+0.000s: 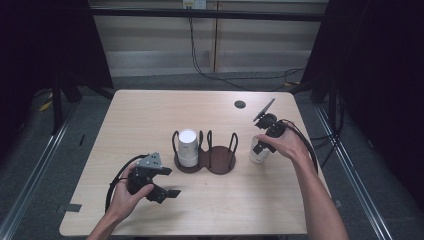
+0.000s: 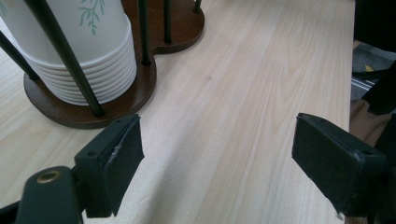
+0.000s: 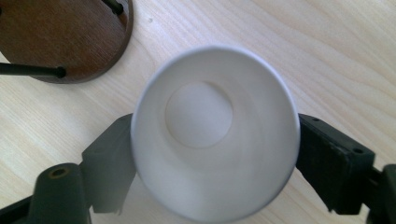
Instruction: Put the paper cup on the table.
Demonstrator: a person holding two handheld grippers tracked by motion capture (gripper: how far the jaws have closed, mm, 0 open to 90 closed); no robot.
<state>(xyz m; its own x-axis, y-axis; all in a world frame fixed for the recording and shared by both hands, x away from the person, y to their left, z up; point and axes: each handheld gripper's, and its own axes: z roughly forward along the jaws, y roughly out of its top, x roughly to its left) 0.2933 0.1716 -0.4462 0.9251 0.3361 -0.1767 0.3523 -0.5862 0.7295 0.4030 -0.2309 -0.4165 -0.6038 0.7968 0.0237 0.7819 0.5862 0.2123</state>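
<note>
In the lower left of the high view, the left gripper (image 1: pixel 167 192) sits low over the table (image 1: pixel 150 115), held by the person's left hand (image 1: pixel 122 197). Its jaws are spread wide with nothing between them; in the left gripper view they stand far apart over bare wood, one at the lower left and one at the lower right.

In the middle of the high view stands a dark brown cup holder (image 1: pixel 220 161) with two round bays ringed by thin black posts. Its left bay holds a stack of white paper cups (image 1: pixel 188 147); in the left gripper view that stack (image 2: pixel 88 56) fills the upper left, its rims layered and a green leaf print on its side. The right bay holds nothing.

Just right of the holder, in the middle right of the high view, the right gripper (image 1: pixel 260 145) comes down on a single white cup (image 1: pixel 258 152). In the right gripper view this cup (image 3: pixel 215 135) stands upright, mouth open toward the camera, with a jaw against each side, pinched. The holder's base (image 3: pixel 60 37) lies in the upper left there, near the cup but apart.
</note>
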